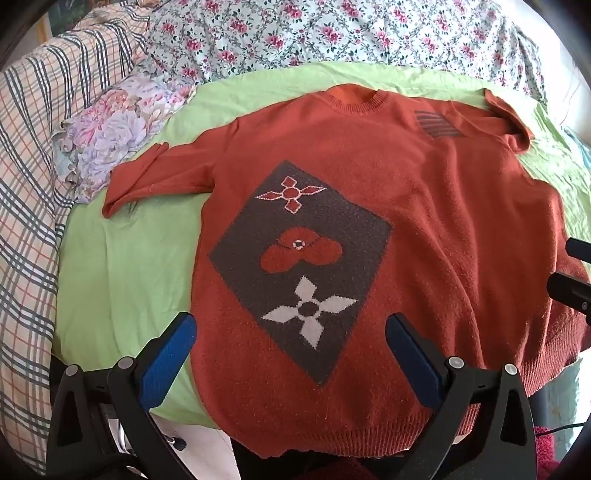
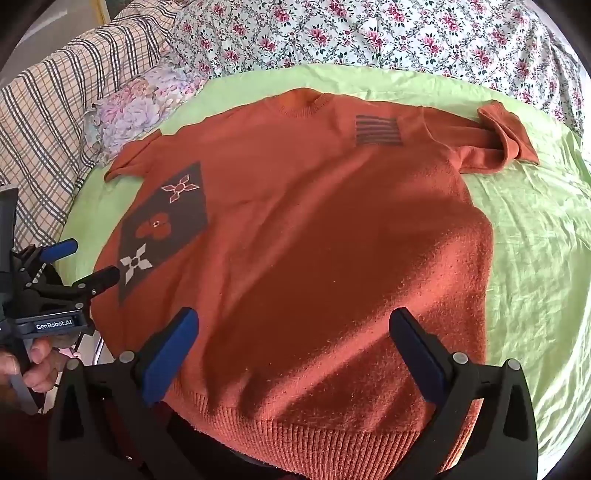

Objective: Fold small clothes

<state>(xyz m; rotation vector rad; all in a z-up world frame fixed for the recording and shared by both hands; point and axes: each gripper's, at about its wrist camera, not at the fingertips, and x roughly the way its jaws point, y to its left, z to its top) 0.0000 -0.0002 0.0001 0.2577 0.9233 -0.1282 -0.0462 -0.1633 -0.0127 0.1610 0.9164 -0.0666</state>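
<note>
An orange knit sweater point(image 1: 424, 206) lies spread flat, face up, on a green sheet point(image 1: 122, 280), neck away from me, both short sleeves out to the sides. A grey diamond patch with flowers point(image 1: 299, 266) is on its left front; it also shows in the right wrist view point(image 2: 166, 225). My left gripper point(image 1: 291, 336) is open and empty above the sweater's lower left part. My right gripper point(image 2: 293, 332) is open and empty above the sweater point(image 2: 332, 229) near its ribbed hem. The left gripper also shows at the left of the right wrist view point(image 2: 85, 262).
A plaid cover point(image 1: 29, 206) and a pastel flowered pillow point(image 1: 110, 129) lie to the left. A floral quilt point(image 1: 332, 33) lies behind the green sheet point(image 2: 535, 240). The sweater's hem hangs over the near edge.
</note>
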